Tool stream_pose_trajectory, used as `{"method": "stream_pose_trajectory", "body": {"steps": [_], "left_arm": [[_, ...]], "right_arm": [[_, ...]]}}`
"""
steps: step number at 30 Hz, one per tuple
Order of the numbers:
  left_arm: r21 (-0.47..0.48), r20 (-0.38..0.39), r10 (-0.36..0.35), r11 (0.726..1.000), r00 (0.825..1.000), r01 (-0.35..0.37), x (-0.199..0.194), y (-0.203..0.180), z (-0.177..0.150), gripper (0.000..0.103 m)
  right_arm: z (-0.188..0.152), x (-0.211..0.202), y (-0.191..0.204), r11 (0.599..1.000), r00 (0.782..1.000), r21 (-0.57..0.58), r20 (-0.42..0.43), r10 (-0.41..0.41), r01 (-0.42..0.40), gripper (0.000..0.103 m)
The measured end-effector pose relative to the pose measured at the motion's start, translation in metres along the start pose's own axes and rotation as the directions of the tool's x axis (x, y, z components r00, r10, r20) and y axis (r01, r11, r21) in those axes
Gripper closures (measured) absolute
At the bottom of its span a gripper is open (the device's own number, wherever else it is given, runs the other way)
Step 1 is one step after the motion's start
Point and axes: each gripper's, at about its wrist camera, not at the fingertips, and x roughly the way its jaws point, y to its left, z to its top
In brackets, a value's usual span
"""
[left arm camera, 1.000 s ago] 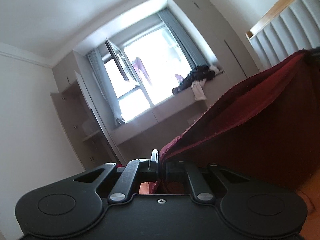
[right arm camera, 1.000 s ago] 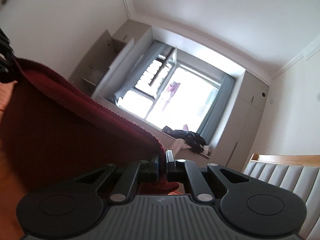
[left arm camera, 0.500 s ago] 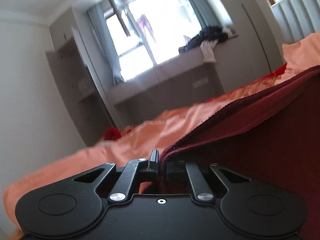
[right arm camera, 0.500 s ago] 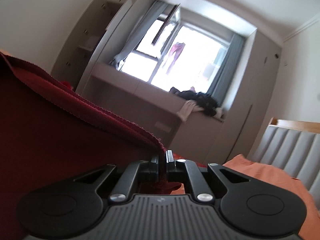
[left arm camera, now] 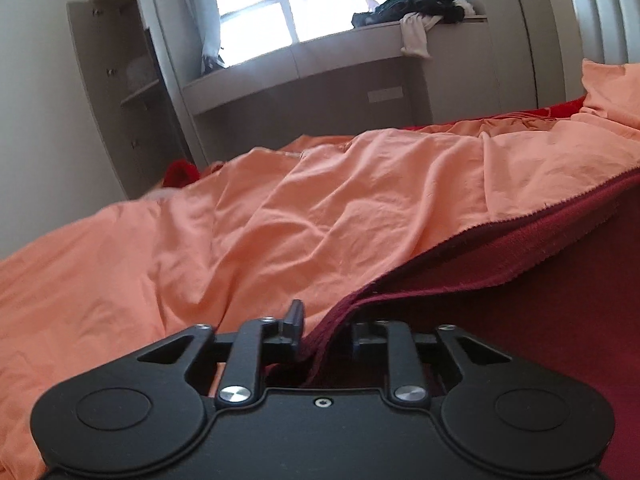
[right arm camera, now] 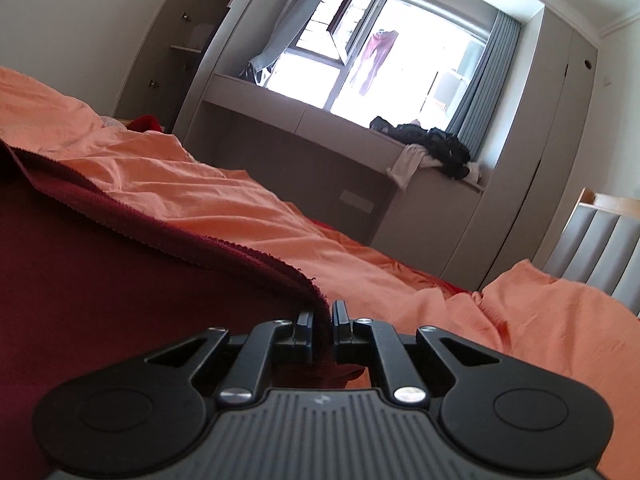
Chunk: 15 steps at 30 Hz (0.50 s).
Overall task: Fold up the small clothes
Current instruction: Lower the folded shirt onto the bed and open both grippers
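Looking at the dark red garment, it's spread low over the orange bed cover, its ribbed hem running between your two grippers. The left gripper has just been opening: its jaws stand clearly apart, and the hem corner lies loose in the gap, not pinched. The right gripper has only just started opening, with a narrow gap and the other corner of the garment sitting between the jaws, barely gripped if at all.

What could bite you: pull the right side back before it lets go fully and you'll drag that corner, skewing the hem. The loose left corner could also snag on a jaw as you back out.

Both grippers sit low, tilted slightly down toward the bed, facing the window seat.
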Motion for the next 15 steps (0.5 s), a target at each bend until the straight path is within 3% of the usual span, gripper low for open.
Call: {"method": "stream_pose_trajectory", "body": {"steps": [3,8,13,15], "left_arm": [[-0.020,-0.006,0.001,1.000,1.000,-0.001,0.002,0.004,0.000,0.060],[-0.039,0.001,0.028,0.999,1.000,-0.028,-0.003,0.007,-0.002,0.034],[-0.109,-0.015,0.034,0.993,0.999,-0.035,0.000,0.021,-0.002,0.021],[-0.131,-0.034,0.056,0.990,0.998,-0.060,0.005,0.028,-0.003,0.018]], "right_arm": [[0.000,0.003,-0.005,1.000,1.000,0.021,-0.014,0.019,-0.018,0.079],[0.002,0.000,-0.014,0.999,0.999,0.047,-0.015,0.029,-0.028,0.037],[-0.003,-0.004,-0.020,0.997,0.999,0.063,-0.028,0.043,-0.041,0.013],[-0.006,0.000,-0.022,0.997,0.998,0.068,-0.049,0.032,-0.029,0.010]]}}
